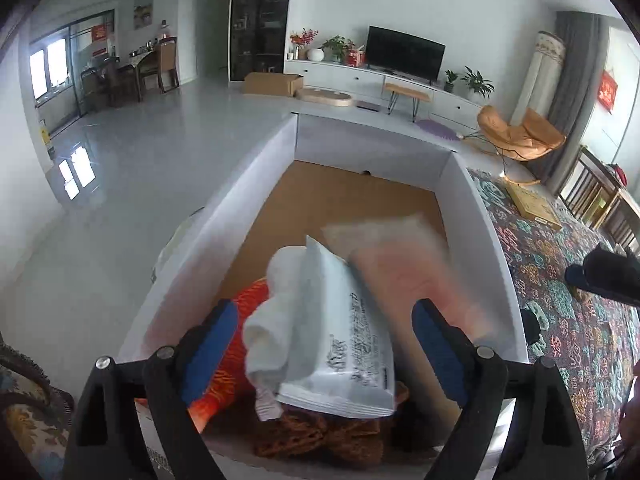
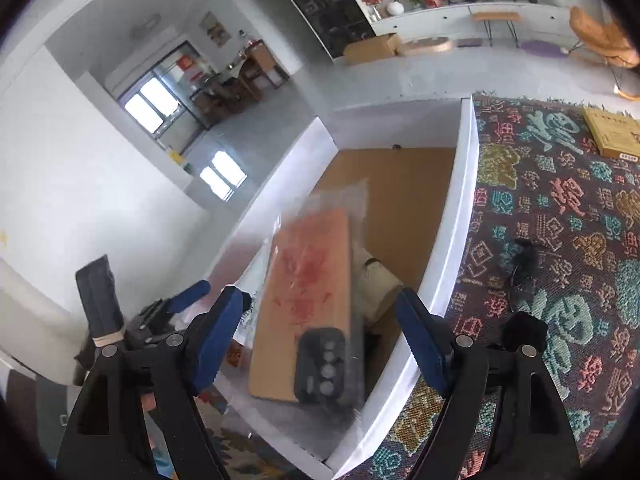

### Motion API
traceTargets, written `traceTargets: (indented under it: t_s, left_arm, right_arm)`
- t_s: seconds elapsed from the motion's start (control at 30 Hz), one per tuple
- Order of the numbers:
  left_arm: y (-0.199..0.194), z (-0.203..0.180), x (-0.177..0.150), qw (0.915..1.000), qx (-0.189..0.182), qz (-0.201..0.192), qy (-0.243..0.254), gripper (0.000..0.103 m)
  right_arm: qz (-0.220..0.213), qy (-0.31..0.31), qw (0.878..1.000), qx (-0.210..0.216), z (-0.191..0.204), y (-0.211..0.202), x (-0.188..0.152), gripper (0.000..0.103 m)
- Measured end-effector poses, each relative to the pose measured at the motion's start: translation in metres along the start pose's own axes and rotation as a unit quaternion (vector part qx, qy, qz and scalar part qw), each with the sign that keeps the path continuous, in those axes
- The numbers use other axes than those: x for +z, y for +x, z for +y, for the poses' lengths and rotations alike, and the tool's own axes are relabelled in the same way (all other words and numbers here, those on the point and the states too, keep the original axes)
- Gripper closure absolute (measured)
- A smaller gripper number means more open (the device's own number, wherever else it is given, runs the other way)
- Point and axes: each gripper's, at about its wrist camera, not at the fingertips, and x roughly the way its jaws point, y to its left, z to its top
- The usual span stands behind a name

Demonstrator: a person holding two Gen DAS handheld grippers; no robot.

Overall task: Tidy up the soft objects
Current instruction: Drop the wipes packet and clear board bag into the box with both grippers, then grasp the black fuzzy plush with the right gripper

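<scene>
Left gripper [image 1: 324, 344]: blue-padded jaws spread wide, holding nothing, poised over the near end of the box.

Brown knitted item [image 1: 320, 436]: nearest in the box, lying under the other soft goods.

White printed pouch [image 1: 344, 344]: on top of the knitted item, tilted, between the left jaws but not touched by them.

White rolled cloth [image 1: 276, 312]: just left of the pouch, touching it.

Orange patterned fabric [image 1: 228, 364]: beneath the cloth, by the left wall.

Clear bag with phone case [image 2: 312, 300]: blurred, leaning in the box beyond the pouch; black camera cut-out at its near end.

Right gripper [image 2: 320, 340]: jaws parted, empty, above the bag.

White box [image 1: 488, 248]: cardboard floor bare at the far end.

Patterned tablecloth [image 2: 560, 216]: right of the box.

Yellow carton [image 2: 612, 132]: on the far cloth.
</scene>
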Motion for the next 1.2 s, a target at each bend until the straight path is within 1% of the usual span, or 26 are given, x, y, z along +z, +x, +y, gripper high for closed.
traceTargets:
  t_s: [0.03,0.07,0.1,0.13,0.17,0.23,0.3,0.33,0.37,0.4,0.43,0.5,0.6,0.7,0.73,0.83,0.9,0.93,0.97,1.0,1.03,1.07,1.2]
  left_arm:
    - [-0.001,0.002,-0.001,1.0,-0.001,-0.005,-0.004,0.013]
    - [-0.002,0.003,-0.001,0.9999,-0.004,-0.009,-0.01,0.011]
    - [-0.003,0.006,-0.003,0.9997,-0.008,-0.013,-0.019,0.011]
    - [-0.003,0.005,-0.003,0.9994,-0.015,-0.016,-0.026,0.011]
    - [-0.002,0.004,-0.005,0.9989,-0.026,-0.018,-0.034,0.011]
    - [-0.005,-0.005,-0.004,0.9976,-0.053,-0.021,-0.039,0.011]
    - [-0.006,-0.02,-0.007,0.9964,-0.075,-0.024,-0.029,0.011]
    - [-0.005,-0.032,-0.009,0.9959,-0.086,-0.024,-0.018,0.011]
    - [-0.007,-0.043,-0.008,0.9951,-0.096,-0.023,-0.004,0.011]
    - [-0.005,-0.053,-0.01,0.9944,-0.103,-0.021,0.006,0.01]
    - [-0.005,-0.064,-0.012,0.9935,-0.11,-0.02,0.019,0.01]
    - [-0.004,-0.083,-0.016,0.9922,-0.117,-0.019,0.038,0.01]
    - [-0.005,-0.096,-0.018,0.9906,-0.128,-0.014,0.047,0.011]
    - [-0.013,-0.1,-0.02,0.989,-0.14,-0.016,0.046,0.011]
    - [-0.016,-0.1,-0.021,0.9887,-0.141,-0.018,0.048,0.01]
    - [-0.024,-0.098,-0.02,0.9887,-0.136,-0.022,0.059,0.01]
    - [-0.026,-0.1,-0.021,0.9883,-0.134,-0.024,0.068,0.01]
    - [-0.026,-0.102,-0.023,0.988,-0.134,-0.025,0.073,0.01]
    - [-0.026,-0.105,-0.024,0.9876,-0.134,-0.024,0.079,0.01]
    - [-0.026,-0.106,-0.025,0.9871,-0.134,-0.023,0.085,0.01]
    - [-0.025,-0.108,-0.026,0.9867,-0.134,-0.022,0.089,0.01]
    - [-0.024,-0.111,-0.027,0.9862,-0.136,-0.02,0.093,0.01]
    - [-0.014,-0.122,-0.032,0.9837,-0.149,-0.006,0.1,0.01]
  right_arm:
    - [-0.006,0.007,1.0,0.003,-0.01,-0.006,-0.005,0.021]
    - [-0.016,0.014,1.0,-0.003,-0.022,-0.013,-0.01,0.021]
    - [-0.027,0.018,0.999,-0.015,-0.032,-0.02,-0.013,0.021]
    - [-0.039,0.024,0.998,-0.036,-0.044,-0.028,-0.019,0.021]
    - [-0.052,0.029,0.996,-0.064,-0.06,-0.04,-0.025,0.021]
    - [-0.075,0.042,0.986,-0.144,-0.098,-0.057,-0.047,0.021]
    - [-0.086,0.059,0.966,-0.236,-0.137,-0.069,-0.076,0.021]
    - [-0.085,0.069,0.957,-0.268,-0.152,-0.071,-0.091,0.021]
    - [-0.081,0.084,0.951,-0.286,-0.165,-0.073,-0.105,0.02]
    - [-0.079,0.101,0.95,-0.285,-0.173,-0.073,-0.117,0.02]
    - [-0.077,0.112,0.952,-0.273,-0.176,-0.073,-0.124,0.02]
    - [-0.073,0.105,0.961,-0.244,-0.167,-0.064,-0.131,0.02]
    - [-0.052,0.075,0.976,-0.195,-0.14,-0.036,-0.126,0.02]
    - [-0.037,0.081,0.984,-0.153,-0.121,-0.006,-0.113,0.02]
    - [-0.031,0.092,0.985,-0.146,-0.121,0.005,-0.108,0.02]
    - [-0.011,0.125,0.981,-0.148,-0.128,0.036,-0.094,0.021]
    - [0.003,0.119,0.979,-0.166,-0.131,0.051,-0.089,0.021]
    - [0.002,0.1,0.978,-0.185,-0.129,0.051,-0.089,0.025]
    - [0.006,0.083,0.976,-0.203,-0.127,0.05,-0.09,0.044]
    - [0.01,0.079,0.975,-0.205,-0.129,0.047,-0.093,0.057]
    - [0.009,0.085,0.977,-0.197,-0.133,0.04,-0.097,0.064]
    - [0.007,0.089,0.976,-0.197,-0.136,0.032,-0.101,0.066]
    - [-0.017,0.075,0.97,-0.231,-0.155,-0.014,-0.115,0.066]
